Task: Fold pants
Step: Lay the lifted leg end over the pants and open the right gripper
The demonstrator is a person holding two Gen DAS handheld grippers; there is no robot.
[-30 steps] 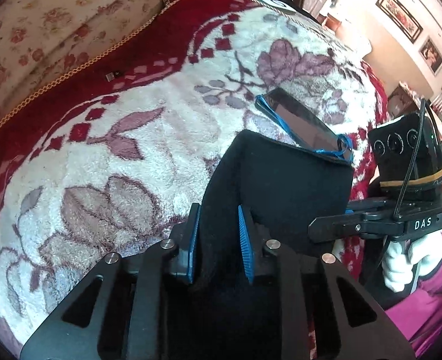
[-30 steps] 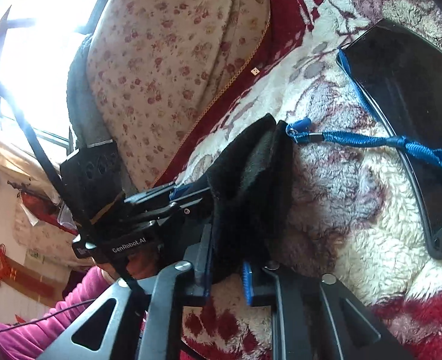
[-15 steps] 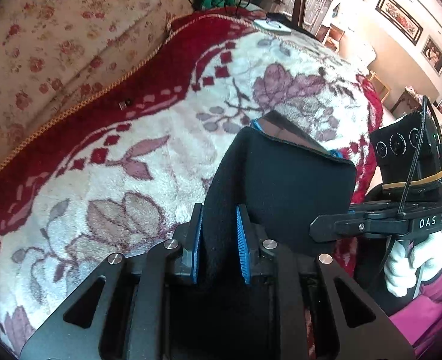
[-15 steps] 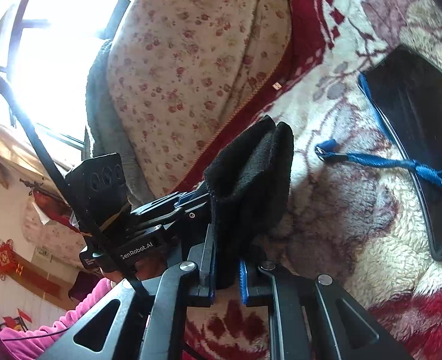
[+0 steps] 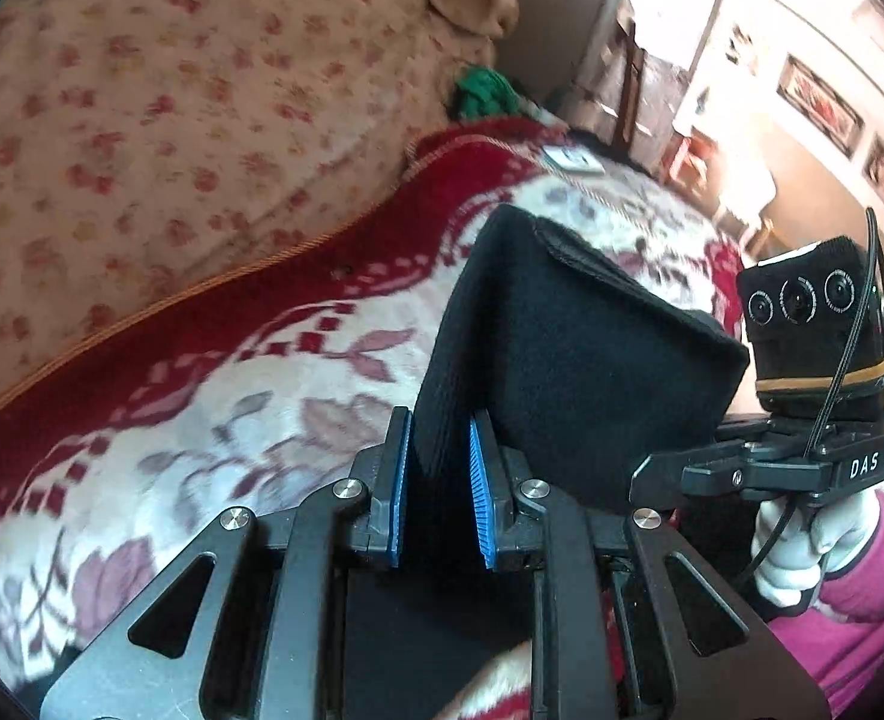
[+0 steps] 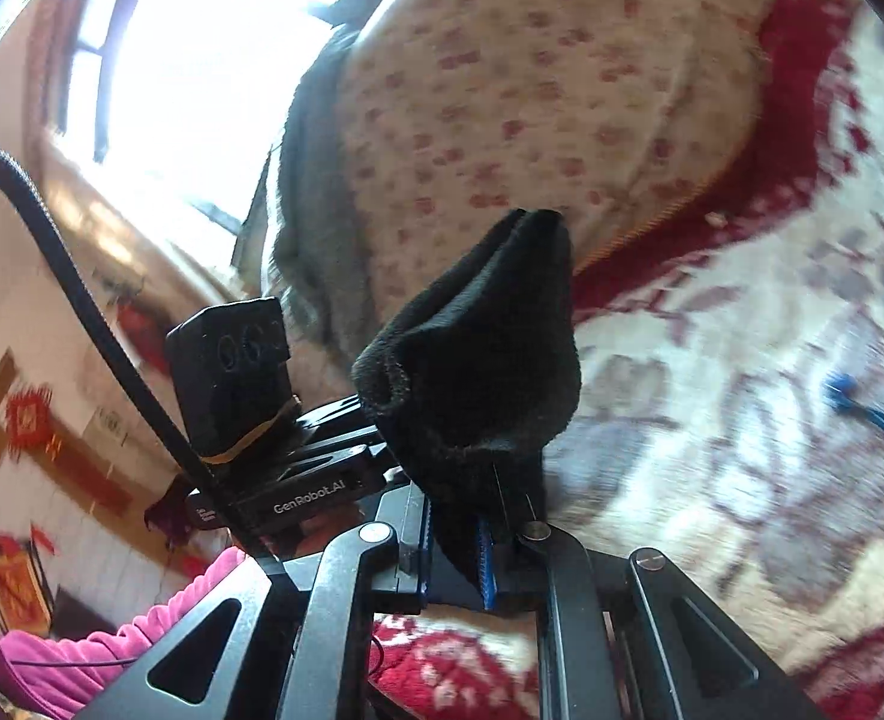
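The black pants (image 5: pixel 568 348) are held up off the bed between both grippers. My left gripper (image 5: pixel 439 480) is shut on one end of the pants, with the cloth rising from between its blue pads. My right gripper (image 6: pixel 454 552) is shut on the other end, and the black cloth (image 6: pixel 478 372) stands up in a folded bunch above it. In the left wrist view the right gripper (image 5: pixel 802 462) is close by on the right, level with the cloth. In the right wrist view the left gripper (image 6: pixel 298 480) is close by on the left.
A fleece blanket (image 5: pixel 202 396), white with red border and mauve leaves, covers the bed. A floral cushion (image 5: pixel 172 120) rises behind it. A blue strap (image 6: pixel 862 408) lies on the blanket at right. A bright window (image 6: pixel 190 60) is beyond the cushion.
Both grippers have lifted the pants higher off the blanket and tilted upward. The dark tablet with the blue strap has mostly dropped out of view.
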